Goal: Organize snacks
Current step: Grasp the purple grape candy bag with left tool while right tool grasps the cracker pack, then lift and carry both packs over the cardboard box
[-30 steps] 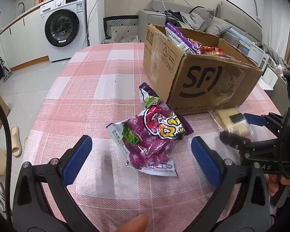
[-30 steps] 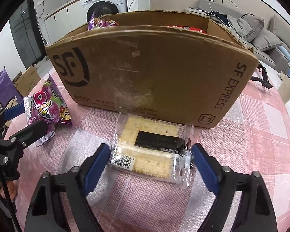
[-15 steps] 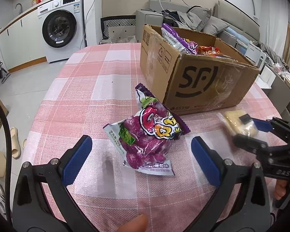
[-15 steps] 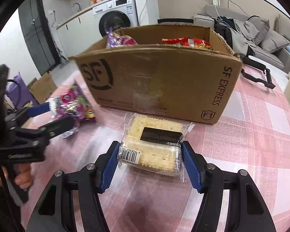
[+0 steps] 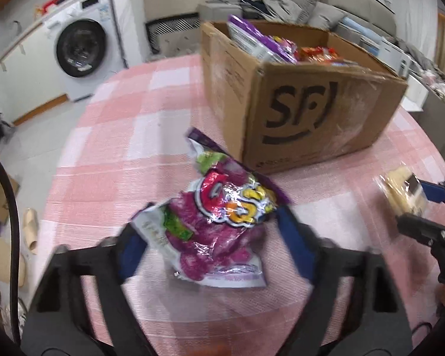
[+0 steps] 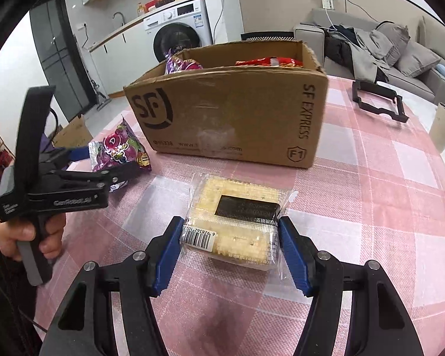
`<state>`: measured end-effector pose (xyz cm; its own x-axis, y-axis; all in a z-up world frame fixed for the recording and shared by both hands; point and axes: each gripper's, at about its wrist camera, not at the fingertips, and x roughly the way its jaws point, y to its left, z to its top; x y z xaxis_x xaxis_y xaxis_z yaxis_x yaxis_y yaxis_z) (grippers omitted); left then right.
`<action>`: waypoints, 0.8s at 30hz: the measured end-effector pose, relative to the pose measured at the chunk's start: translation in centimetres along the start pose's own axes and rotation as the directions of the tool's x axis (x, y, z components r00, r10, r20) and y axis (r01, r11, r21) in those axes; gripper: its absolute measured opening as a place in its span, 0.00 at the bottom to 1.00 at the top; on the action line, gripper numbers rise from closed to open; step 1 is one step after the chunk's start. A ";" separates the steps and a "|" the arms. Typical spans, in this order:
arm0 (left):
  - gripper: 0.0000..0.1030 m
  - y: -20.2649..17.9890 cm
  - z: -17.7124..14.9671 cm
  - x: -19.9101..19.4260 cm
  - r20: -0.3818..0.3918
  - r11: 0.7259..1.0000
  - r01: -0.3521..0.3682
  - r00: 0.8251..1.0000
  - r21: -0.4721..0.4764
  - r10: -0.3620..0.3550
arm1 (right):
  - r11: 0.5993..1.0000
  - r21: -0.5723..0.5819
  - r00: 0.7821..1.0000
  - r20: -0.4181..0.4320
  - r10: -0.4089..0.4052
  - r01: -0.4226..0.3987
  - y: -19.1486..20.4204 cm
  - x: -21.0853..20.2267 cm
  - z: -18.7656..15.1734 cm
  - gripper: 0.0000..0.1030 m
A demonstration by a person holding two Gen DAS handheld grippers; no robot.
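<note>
Left gripper (image 5: 212, 249): jaws just closing, now pinching the bag (image 5: 219, 222) by its sides, down on the table (image 5: 133, 148) right by the box (image 5: 311, 112). Right gripper (image 6: 229, 252): jaws just closed too, squeezing the crackers (image 6: 237, 222) from both sides, in front of the box. Could lose the shiny, puffy bag on the way up, could crack the crackers with too hard a squeeze, or bump the box wall if lifted too low.

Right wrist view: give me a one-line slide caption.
Right gripper clamps a clear-wrapped cracker pack before the SF cardboard box on the pink checked tablecloth.
</note>
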<state>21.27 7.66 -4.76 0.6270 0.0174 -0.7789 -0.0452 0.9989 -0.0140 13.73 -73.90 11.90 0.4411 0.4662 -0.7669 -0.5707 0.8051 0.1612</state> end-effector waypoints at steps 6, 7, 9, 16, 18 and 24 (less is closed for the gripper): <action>0.33 0.0 0.0 -0.7 0.014 0.996 0.093 0.996 -0.018 -0.093 | 1.000 0.016 1.000 0.017 0.011 -0.012 -0.4 -0.6 0.2 0.63; 0.33 0.0 -0.1 -1.0 0.018 0.994 0.108 0.994 -0.029 -0.108 | 1.000 0.020 1.000 0.021 0.012 -0.012 -0.5 -0.7 0.2 0.63; 0.33 0.1 -0.3 -1.2 0.027 0.993 0.114 0.993 -0.032 -0.113 | 1.000 0.022 1.000 0.028 0.014 -0.015 -0.6 -0.9 0.2 0.63; 0.33 0.2 -1.4 -2.6 0.051 0.989 0.141 0.989 -0.049 -0.139 | 1.000 0.015 0.999 0.041 -0.007 0.007 -1.0 -1.6 0.4 0.63; 0.33 0.1 -1.7 -3.3 0.060 0.987 0.152 0.987 -0.051 -0.149 | 1.000 0.021 0.999 0.052 -0.012 0.011 -1.1 -1.9 0.5 0.63; 0.33 -0.2 -1.9 -5.6 0.107 0.982 0.181 0.979 -0.050 -0.175 | 1.000 0.030 0.995 0.100 -0.007 0.004 -1.4 -3.3 1.2 0.63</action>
<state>16.27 7.26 -1.60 0.7050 -0.1526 -0.6926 0.0301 0.9821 -0.1858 13.90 -76.10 14.98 0.5126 0.4947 -0.7018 -0.5475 0.8179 0.1767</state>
